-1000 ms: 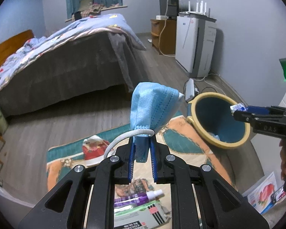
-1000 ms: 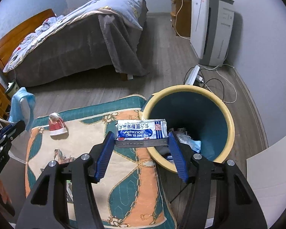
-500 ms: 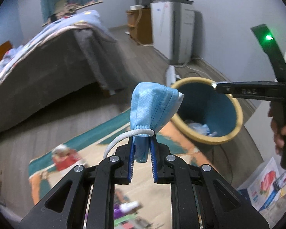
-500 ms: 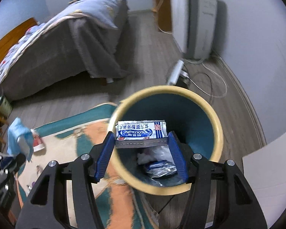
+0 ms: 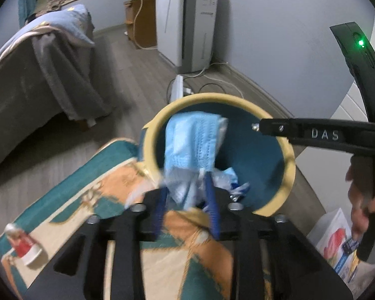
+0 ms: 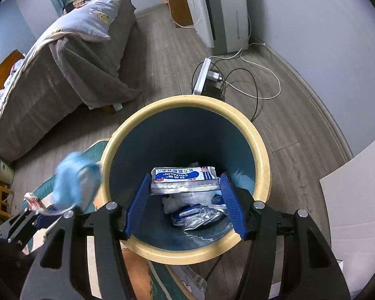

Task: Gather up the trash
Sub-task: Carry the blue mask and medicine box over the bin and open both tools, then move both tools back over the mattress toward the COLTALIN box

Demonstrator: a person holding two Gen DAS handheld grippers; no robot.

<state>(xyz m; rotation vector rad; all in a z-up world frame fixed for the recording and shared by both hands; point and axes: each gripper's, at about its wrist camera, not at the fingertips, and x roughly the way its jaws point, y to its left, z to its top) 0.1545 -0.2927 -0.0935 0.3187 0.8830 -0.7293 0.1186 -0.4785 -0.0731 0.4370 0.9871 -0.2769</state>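
Note:
A bin with a yellow rim (image 5: 290, 165) and teal inside stands on the floor beside a patterned rug. My left gripper (image 5: 186, 197) hangs at the bin's near-left edge. Its jaws are opening, and the light blue face mask (image 5: 195, 145) stands loosely between them, leaning over the bin's mouth. The right wrist view shows that mask blurred (image 6: 75, 177) left of the rim (image 6: 262, 165). My right gripper (image 6: 186, 185) is over the bin's opening, shut on a blue-and-white sachet (image 6: 182, 176). Crumpled wrappers (image 6: 197, 215) lie on the bin's bottom.
The rug (image 5: 107, 175) carries a small red-and-white object (image 5: 22, 245). A bed with a grey cover (image 6: 62, 75) fills the left. Behind the bin lie a power strip with cables (image 6: 202, 75) and a white appliance (image 5: 185, 22). A printed box (image 5: 335, 240) sits lower right.
Both grippers came down towards the bin. The right one carried the sachet from the rim to over the opening. The left jaws have spread, and the mask sags between them.

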